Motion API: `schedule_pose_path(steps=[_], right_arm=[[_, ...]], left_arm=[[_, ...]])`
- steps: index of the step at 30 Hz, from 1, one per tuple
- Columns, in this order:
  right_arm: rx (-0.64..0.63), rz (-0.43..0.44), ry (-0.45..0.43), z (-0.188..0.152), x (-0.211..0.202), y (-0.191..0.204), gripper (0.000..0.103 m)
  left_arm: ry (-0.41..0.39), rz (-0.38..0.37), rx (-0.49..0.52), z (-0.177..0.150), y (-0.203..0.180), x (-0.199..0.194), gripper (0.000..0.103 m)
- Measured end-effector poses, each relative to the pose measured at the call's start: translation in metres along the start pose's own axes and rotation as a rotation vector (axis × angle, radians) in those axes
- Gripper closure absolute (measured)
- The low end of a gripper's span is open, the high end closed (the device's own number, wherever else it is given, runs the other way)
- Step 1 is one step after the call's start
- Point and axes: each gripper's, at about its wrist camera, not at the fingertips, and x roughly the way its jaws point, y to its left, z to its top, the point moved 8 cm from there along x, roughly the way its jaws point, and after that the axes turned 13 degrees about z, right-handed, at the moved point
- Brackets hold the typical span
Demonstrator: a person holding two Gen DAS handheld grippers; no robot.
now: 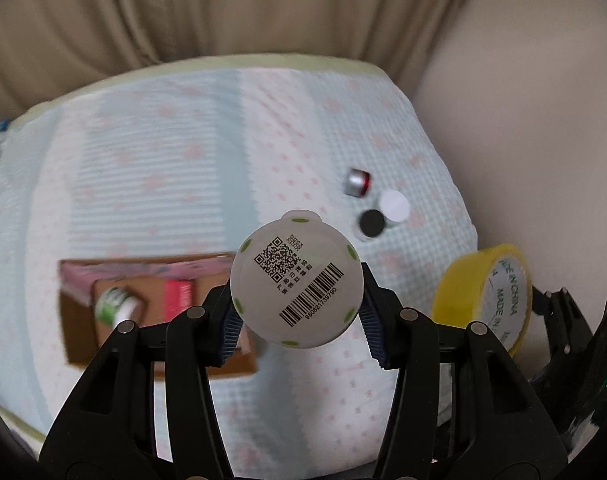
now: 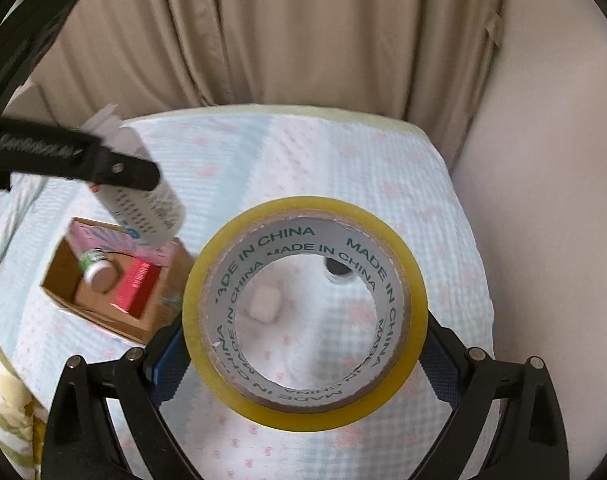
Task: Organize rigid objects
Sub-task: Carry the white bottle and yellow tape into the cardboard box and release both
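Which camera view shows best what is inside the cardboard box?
The right wrist view: the cardboard box is seen from above and is sharp, with a green-capped bottle and a red pack inside. The left wrist view shows it blurred, partly behind the left gripper.

White bottle (image 1: pixel 296 280) and yellow tape roll (image 2: pixel 305 314) held aloft.

light: soft, even, dim | shadows: faint | bedspread (image 1: pixel 183 160): motion-blurred | edges: fisheye-curved, dark vignette

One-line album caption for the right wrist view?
Right gripper holds a yellow tape roll above the bed, cardboard box at left.
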Motion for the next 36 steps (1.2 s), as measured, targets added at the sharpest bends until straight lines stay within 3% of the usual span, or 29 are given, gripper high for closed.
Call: schedule_pose_path(steps=[6,10,20,27,30,36], right_arm=[[-0.019,0.090,-0.011,0.026,-0.010,0.050,0.007],[-0.036,0.121,-0.006,0.039,-0.004,0.087,0.007],[0.070,0.175,0.074,0.041,0.054,0.174,0.007],[0.206,0.140,0.152,0.017,0.114,0.208,0.007],[0.268,0.137,0.198,0.010,0.140,0.214,0.007],[0.389,0.158,0.279,-0.010,0.186,0.214,0.007]], left_arm=[[-0.012,0.056,-0.083,-0.015,0.085,-0.023,0.056],[0.001,0.095,-0.087,-0.029,0.135,-0.025,0.056],[0.086,0.111,-0.034,-0.068,0.247,0.025,0.056],[0.177,0.075,0.030,-0.088,0.282,0.087,0.056],[0.232,0.039,0.041,-0.095,0.284,0.107,0.056],[0.282,0.037,0.094,-0.109,0.280,0.142,0.056]])
